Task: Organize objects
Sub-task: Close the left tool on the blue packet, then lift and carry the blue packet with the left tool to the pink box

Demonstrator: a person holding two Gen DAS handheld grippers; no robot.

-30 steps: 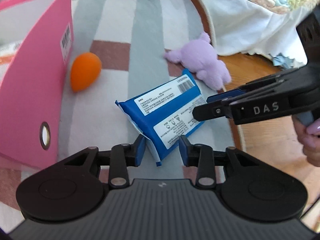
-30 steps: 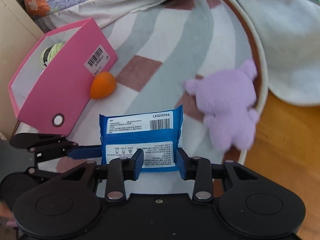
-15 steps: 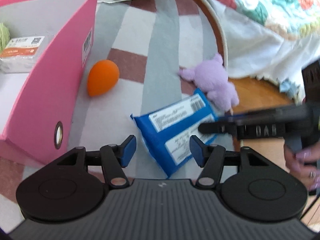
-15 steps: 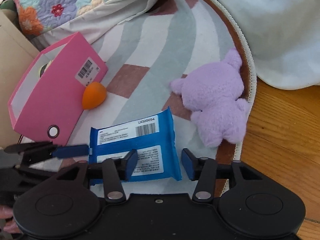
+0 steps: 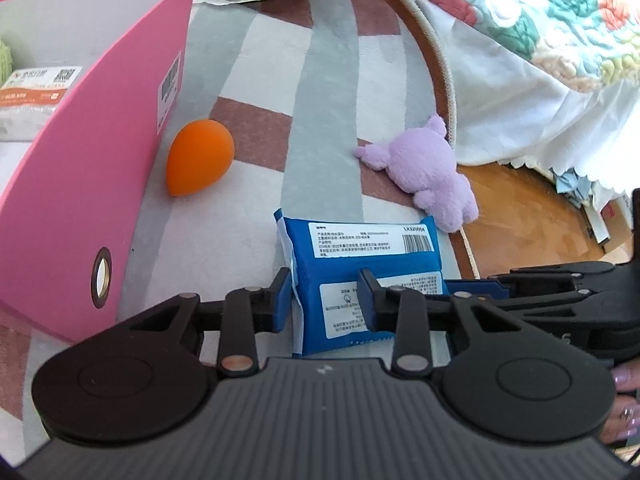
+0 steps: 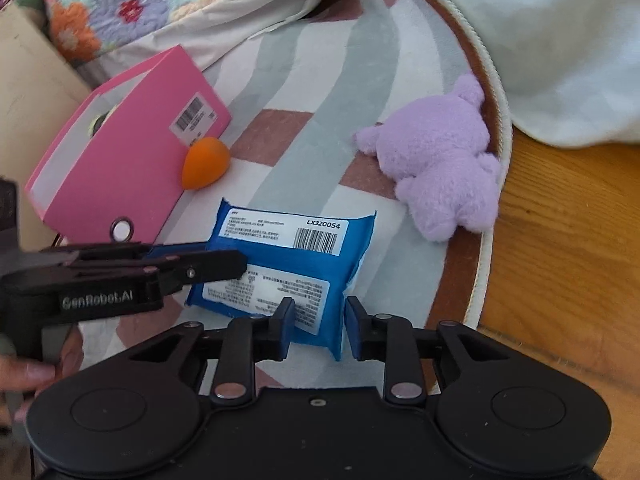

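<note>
Both claws pinch the blue packet [image 5: 362,280]: left gripper [image 5: 325,300] closing, right gripper [image 6: 318,326] clamped, sharing the lift toward the pink box [image 5: 80,160].

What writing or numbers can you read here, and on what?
"LX320054": white label on the blue packet, above a barcode.
"GenRobot.AI": side of the left gripper.
Packet's fine print, pink box sticker and the white pack inside it: too small to read.

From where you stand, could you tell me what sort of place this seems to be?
Probably a bedroom floor at home: a quilted floral bedspread hangs over a striped round rug on wooden flooring, with a purple plush toy lying there.
</note>
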